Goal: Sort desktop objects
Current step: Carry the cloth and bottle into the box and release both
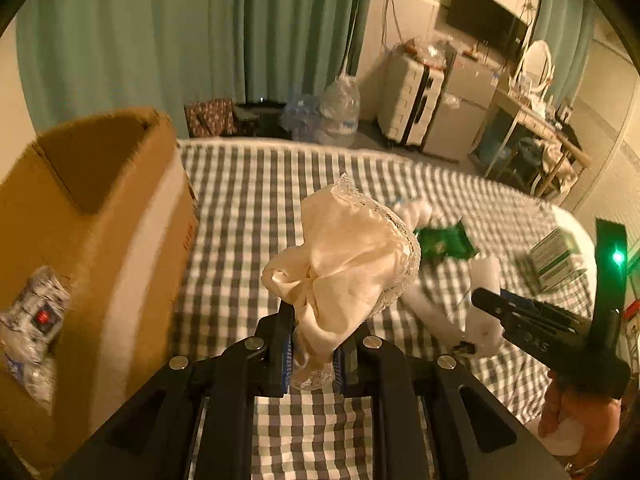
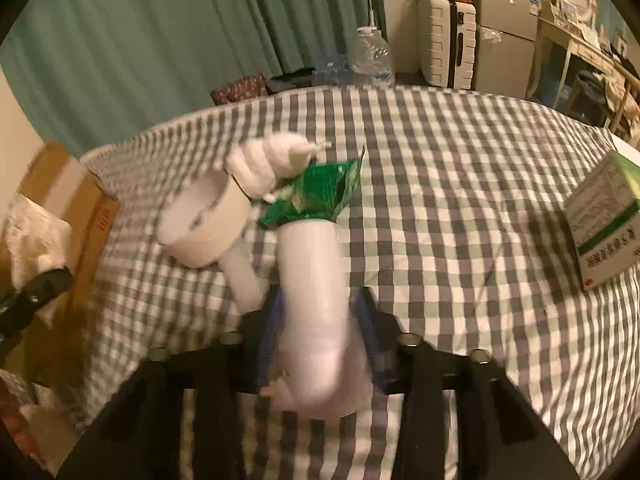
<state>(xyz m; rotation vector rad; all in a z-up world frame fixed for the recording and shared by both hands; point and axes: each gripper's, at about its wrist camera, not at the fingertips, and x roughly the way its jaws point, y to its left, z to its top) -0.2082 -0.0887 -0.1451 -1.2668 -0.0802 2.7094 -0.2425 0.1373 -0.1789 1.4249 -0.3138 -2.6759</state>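
On the bed (image 1: 256,184), which is covered with a grey-and-white checked sheet, a person works with a pair of tongs in each hand. The left tongs (image 1: 312,354) are clamped tight on a crumpled cream cloth (image 1: 344,256) with a lace edge, and the cloth bunches up above the blue pads, clear of the sheet. To the left of them stands an open cardboard box (image 1: 100,216), with a crinkly clear wrapper (image 1: 36,320) against its near side. The right tongs (image 2: 316,340) have a white tube-shaped object (image 2: 316,300) between their arms; the view is blurred, and I cannot tell whether the pads press on it or stand just off it. Past the tube's far end lies a green foil packet (image 2: 320,196), touching it, and beside that a roll of white tape (image 2: 204,224) and a white ribbed bundle (image 2: 268,168). A green-and-white carton (image 2: 604,224) lies well apart to the right on the sheet. In the left view the right tongs show from the side, with a hand (image 1: 576,416) beneath the handle. Behind the bed hang green curtains (image 1: 160,32), with water jugs (image 1: 340,108) and a pale suitcase (image 1: 412,100) on the floor.
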